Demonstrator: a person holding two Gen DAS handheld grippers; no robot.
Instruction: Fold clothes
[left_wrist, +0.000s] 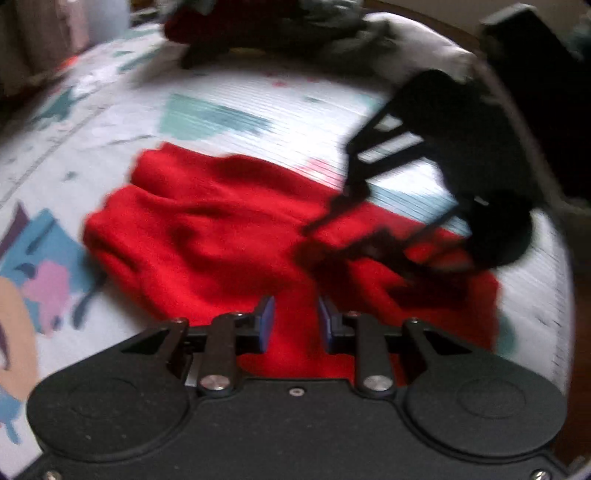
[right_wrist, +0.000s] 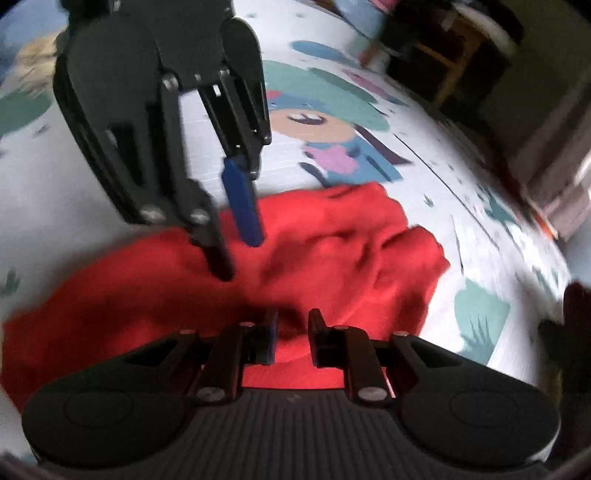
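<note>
A crumpled red garment (left_wrist: 203, 229) (right_wrist: 351, 251) lies on a cartoon-printed mat (left_wrist: 258, 110) (right_wrist: 74, 184). My left gripper (left_wrist: 296, 321) (right_wrist: 240, 258) hovers just over the garment's near edge. Its blue pads (left_wrist: 267, 319) stand a small way apart, and nothing is pinched between them. My right gripper (right_wrist: 291, 332) (left_wrist: 314, 245) comes in from the other side, tilted down onto the cloth. A raised fold of red fabric sits between its fingers, so it looks shut on the garment. Motion blur hides the exact contact.
A dark pile of other clothes (left_wrist: 277, 29) lies at the far edge of the mat. Wooden furniture (right_wrist: 443, 55) stands beyond the mat's corner. Something dark (right_wrist: 576, 314) sits at the right edge of the right wrist view.
</note>
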